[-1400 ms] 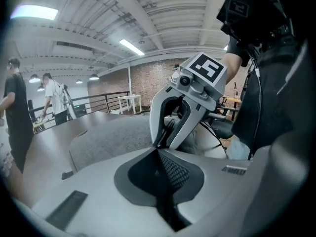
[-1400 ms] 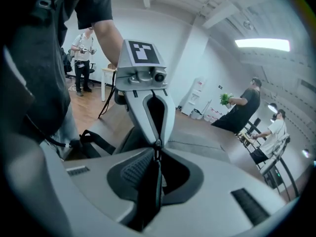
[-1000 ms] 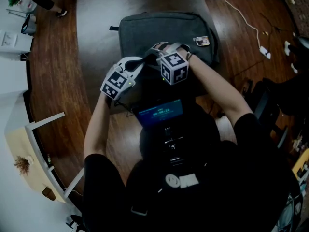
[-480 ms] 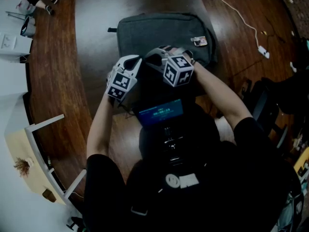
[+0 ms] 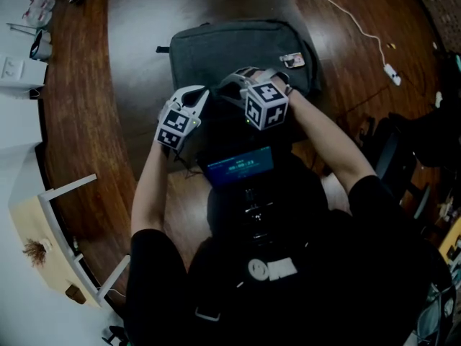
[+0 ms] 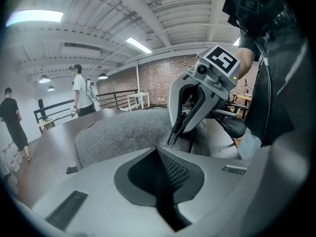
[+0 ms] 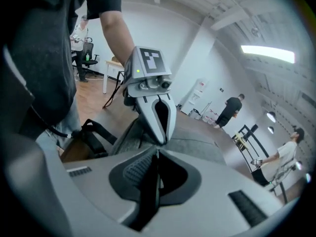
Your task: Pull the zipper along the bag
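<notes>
A white cable (image 5: 353, 16) is trailing over the floor planks beyond the grey bag (image 5: 230, 49), and people (image 6: 79, 90) are standing far off by a railing (image 6: 113, 98). The bag, soft, felt-like and round-cornered, is lying flat on a dark glossy wooden surface (image 5: 137, 42), with a small tag (image 5: 292, 60) near its right corner. The left gripper (image 6: 159, 151) is staying clenched at the bag's near edge. The right gripper (image 7: 158, 154) is beside it, its jaws just closing to a slit, and I cannot tell what is between them.

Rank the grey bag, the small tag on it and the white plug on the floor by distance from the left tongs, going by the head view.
1. The grey bag: right under the left tongs, which sit at its near edge.
2. The small tag: on the bag's right corner, to the right of the tongs.
3. The white plug: on the wooden floor, far right, past the bag.
</notes>
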Motion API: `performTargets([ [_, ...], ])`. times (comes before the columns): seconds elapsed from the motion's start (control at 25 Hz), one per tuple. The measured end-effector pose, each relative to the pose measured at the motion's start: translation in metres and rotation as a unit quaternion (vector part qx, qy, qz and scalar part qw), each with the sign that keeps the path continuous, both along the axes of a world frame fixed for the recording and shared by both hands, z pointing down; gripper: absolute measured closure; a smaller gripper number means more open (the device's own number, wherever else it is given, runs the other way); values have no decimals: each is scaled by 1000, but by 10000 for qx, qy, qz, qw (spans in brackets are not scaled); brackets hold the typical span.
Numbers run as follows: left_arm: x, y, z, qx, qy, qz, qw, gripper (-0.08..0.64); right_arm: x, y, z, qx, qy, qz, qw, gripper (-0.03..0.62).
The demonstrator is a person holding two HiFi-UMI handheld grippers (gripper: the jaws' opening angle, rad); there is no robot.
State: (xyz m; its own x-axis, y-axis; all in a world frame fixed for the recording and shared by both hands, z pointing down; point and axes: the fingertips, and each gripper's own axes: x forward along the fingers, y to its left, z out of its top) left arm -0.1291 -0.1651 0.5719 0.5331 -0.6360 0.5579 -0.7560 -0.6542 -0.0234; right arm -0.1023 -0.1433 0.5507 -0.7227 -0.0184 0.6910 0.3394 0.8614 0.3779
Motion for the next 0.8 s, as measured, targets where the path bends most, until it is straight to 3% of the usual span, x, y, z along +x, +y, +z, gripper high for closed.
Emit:
performTargets([
  [0.8,-28,7,0,-63,-101,-84,9999,555,15,-8,-6,-502,-216,225,9983,566],
])
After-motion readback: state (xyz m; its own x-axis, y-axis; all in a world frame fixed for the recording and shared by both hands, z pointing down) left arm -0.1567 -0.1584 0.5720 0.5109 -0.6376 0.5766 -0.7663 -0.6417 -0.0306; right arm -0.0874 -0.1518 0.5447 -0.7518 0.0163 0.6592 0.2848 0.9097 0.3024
